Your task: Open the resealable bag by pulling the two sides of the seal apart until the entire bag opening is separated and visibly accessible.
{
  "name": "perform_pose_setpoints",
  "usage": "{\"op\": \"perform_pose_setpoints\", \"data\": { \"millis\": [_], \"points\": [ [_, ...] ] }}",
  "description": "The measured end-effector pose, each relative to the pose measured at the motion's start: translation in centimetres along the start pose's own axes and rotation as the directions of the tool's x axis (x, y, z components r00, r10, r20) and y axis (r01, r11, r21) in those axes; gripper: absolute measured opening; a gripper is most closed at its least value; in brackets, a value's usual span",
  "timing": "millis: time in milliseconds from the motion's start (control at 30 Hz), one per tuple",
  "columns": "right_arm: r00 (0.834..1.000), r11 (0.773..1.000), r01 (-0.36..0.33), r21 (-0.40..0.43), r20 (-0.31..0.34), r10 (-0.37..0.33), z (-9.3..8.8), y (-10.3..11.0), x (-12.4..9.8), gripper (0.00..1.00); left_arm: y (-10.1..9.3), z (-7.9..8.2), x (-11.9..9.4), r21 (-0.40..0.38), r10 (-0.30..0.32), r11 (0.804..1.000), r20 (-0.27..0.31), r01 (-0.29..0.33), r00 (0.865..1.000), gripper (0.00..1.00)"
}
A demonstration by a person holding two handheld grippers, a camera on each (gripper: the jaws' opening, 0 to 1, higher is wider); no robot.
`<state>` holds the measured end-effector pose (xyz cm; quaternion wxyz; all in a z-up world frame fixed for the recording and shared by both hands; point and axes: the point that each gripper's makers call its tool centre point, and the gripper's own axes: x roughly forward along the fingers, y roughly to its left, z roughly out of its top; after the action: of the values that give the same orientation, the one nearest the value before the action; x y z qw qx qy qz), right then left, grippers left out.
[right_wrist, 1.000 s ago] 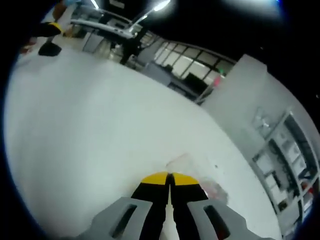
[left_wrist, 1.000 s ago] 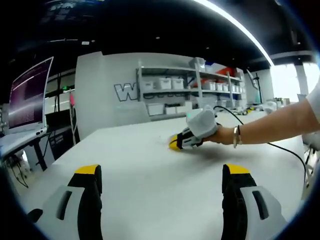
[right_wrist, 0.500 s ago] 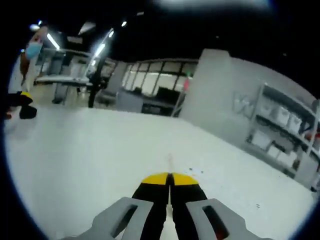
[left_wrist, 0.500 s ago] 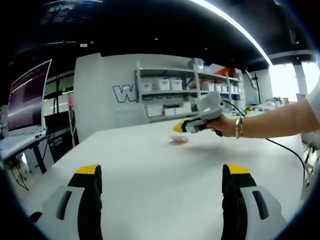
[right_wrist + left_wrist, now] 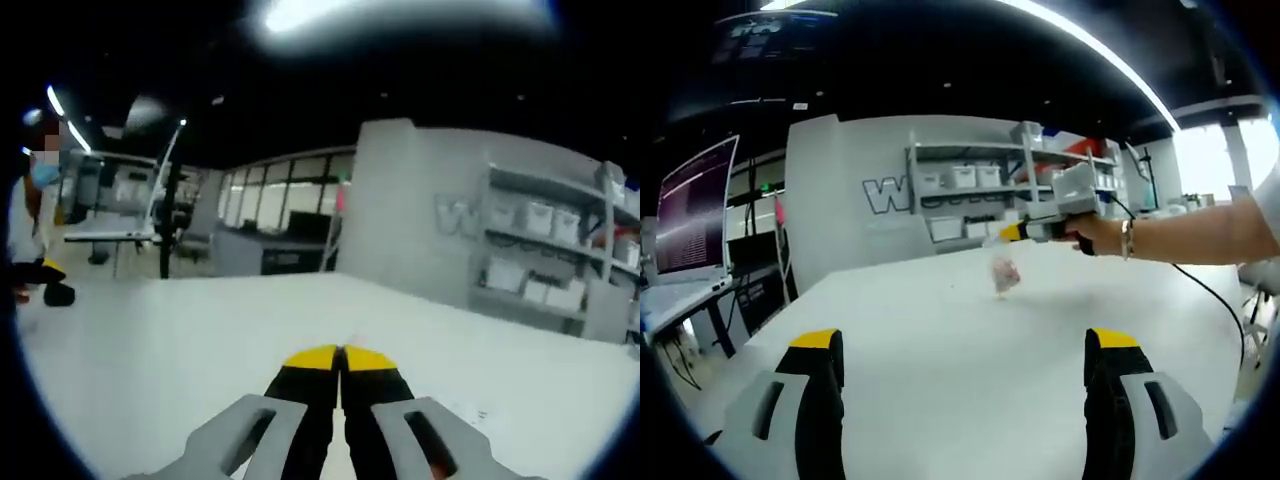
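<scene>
One resealable bag point(image 5: 1004, 272) now hangs above the white table point(image 5: 940, 350), lifted by my pinching right tongs point(image 5: 1018, 233). My left tongs point(image 5: 965, 345) wait wide open, empty, ready to grab the seal's other side.

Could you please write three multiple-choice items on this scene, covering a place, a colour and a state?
1. Where is the bag?
A. hanging from the right gripper above the table
B. flat on the table
C. on a shelf

2. What colour are the tips of the left gripper?
A. red
B. yellow
C. blue

3. How do the left gripper's jaws stand?
A. shut on the bag
B. shut on nothing
C. wide apart

Answers:
1. A, the bag dangles below the right gripper's closed jaws, off the tabletop.
2. B, both jaw ends are yellow.
3. C, bare table shows between them.
</scene>
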<state>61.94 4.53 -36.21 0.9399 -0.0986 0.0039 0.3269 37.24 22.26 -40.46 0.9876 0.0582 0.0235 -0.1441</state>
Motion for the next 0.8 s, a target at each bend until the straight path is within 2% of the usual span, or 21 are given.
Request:
{"op": "perform_pose_setpoints", "data": {
  "millis": [333,467,567,800],
  "points": [
    [1.000,0.999,0.006,-0.033,0.011,-0.005,0.8,0.1,-1.1,0.00,-0.5,0.4,-0.8,0.007,-0.003,1.000,0.012,0.003,1.000,0.98],
    [1.000,1.000,0.003,-0.026,0.005,-0.003,0.5,0.2,-1.3,0.00,-0.5,0.4,-1.1,0.006,-0.002,1.000,0.013,0.002,1.000,0.98],
    [1.000,1.000,-0.001,-0.026,0.004,0.001,0.1,1.1,-2.1,0.00,-0.4,0.4,-1.2,0.004,0.001,1.000,0.015,-0.001,1.000,0.98],
    [1.000,1.000,0.000,-0.023,-0.013,0.000,-0.5,1.2,-1.9,0.00,-0.6,0.1,-1.1,-0.001,-0.010,1.000,0.015,0.010,1.000,0.97]
  ]
}}
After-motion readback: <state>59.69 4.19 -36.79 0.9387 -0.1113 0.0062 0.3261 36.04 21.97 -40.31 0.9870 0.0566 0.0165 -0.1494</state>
